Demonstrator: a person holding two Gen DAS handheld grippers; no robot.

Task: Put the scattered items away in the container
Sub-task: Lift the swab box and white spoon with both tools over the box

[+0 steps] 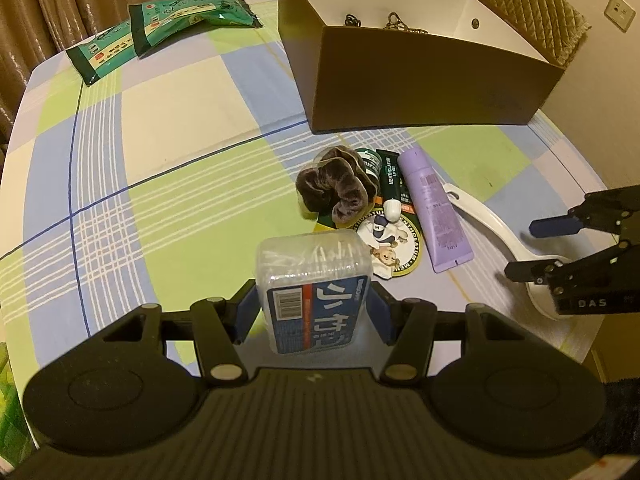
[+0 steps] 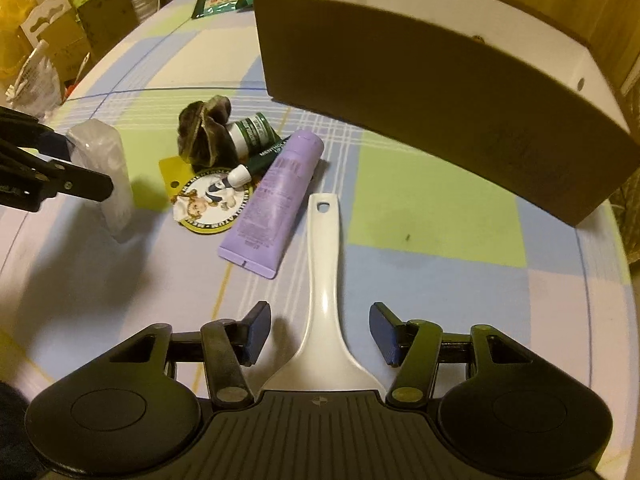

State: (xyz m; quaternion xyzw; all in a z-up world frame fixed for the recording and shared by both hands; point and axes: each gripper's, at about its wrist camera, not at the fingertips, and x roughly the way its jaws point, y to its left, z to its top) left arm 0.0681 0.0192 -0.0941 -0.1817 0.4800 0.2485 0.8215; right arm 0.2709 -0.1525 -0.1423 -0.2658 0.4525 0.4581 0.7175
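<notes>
Your left gripper (image 1: 310,312) has its fingers clamped on a clear plastic box (image 1: 310,292) with a blue label. The blue pads press on both sides of it, close to the near edge of the surface (image 1: 168,92).

Your right gripper (image 2: 318,332) has its fingers apart. The white spoon (image 2: 324,280) lies flat between them, and the pads do not touch it. Its handle points away from you toward the far edge.

A bit farther in, near the middle of the surface, is a small pile. The purple tube (image 2: 276,196) lies just beside the spoon handle. Next to it is a round card with a cartoon girl (image 2: 208,200), and a little green tube with a white cap (image 2: 256,164) lies on top of it. A dark fuzzy hair tie (image 2: 204,128) and a small green pot (image 2: 250,132) sit touching at the back of the pile.

Behind the pile stands the brown box (image 2: 420,92), open on top and white inside. Some small dark things lie at its bottom, too small to tell.

Two green packets (image 1: 160,32) lie by the far left edge, well apart from the rest.
</notes>
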